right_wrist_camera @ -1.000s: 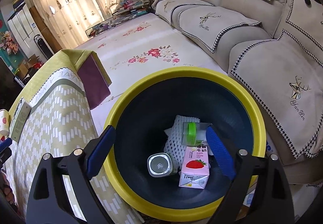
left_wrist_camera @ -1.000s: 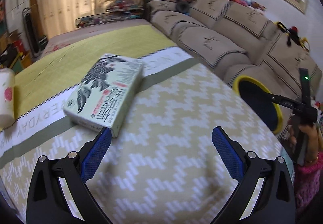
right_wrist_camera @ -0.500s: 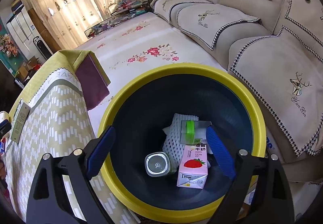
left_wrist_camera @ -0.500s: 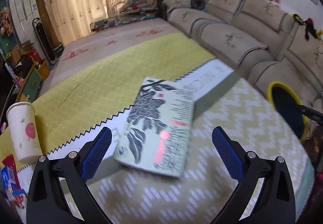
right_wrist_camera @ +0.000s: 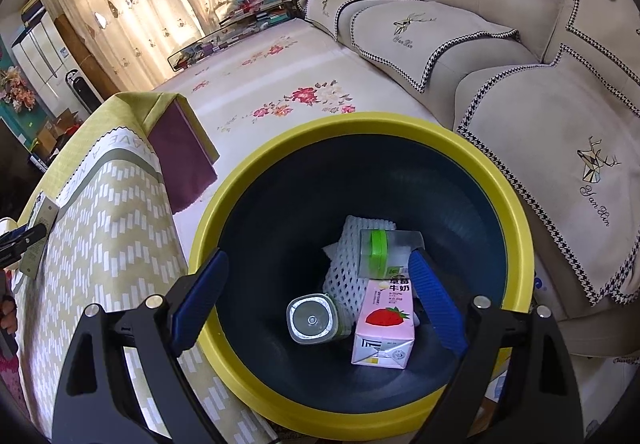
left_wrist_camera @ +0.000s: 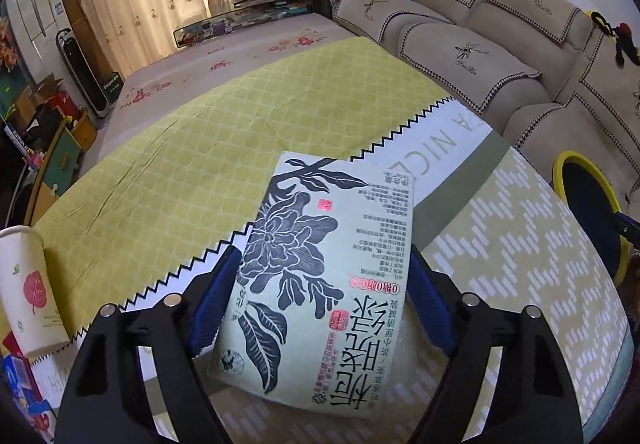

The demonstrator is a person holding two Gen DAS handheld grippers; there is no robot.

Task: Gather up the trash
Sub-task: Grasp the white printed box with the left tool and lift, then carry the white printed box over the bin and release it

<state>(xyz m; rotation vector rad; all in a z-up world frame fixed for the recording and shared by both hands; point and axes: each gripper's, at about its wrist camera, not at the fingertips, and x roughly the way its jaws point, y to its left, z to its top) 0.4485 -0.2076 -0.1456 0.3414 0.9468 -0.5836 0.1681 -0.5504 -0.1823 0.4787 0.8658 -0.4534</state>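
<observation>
So from where I'm driving, the biggest thing in shot is the sofa (right_wrist_camera: 500, 56) along the far side, then the surface (left_wrist_camera: 520, 244) with its yellow-green patterned cloth. Next to it, down on the floor, is the yellow-rimmed bin (right_wrist_camera: 516, 212), and my right gripper (right_wrist_camera: 318, 300) hangs right over its mouth with the fingers spread wide and nothing between them. Inside the bin I can see a white foam net (right_wrist_camera: 346, 264), a pink strawberry milk carton (right_wrist_camera: 384, 328), a clear container with a green band (right_wrist_camera: 380, 252) and a bottle (right_wrist_camera: 312, 320) seen end-on.

Over on the left side, the tea box (left_wrist_camera: 320, 276), pale green with a dark flower print, lies flat on the surface. My left gripper (left_wrist_camera: 316, 308) has its blue fingers either side of it and they've just been closing in; both pads look to be right against the box edges, pinching it. A paper cup (left_wrist_camera: 26, 288) with a red leaf sits well off to the left edge.
</observation>
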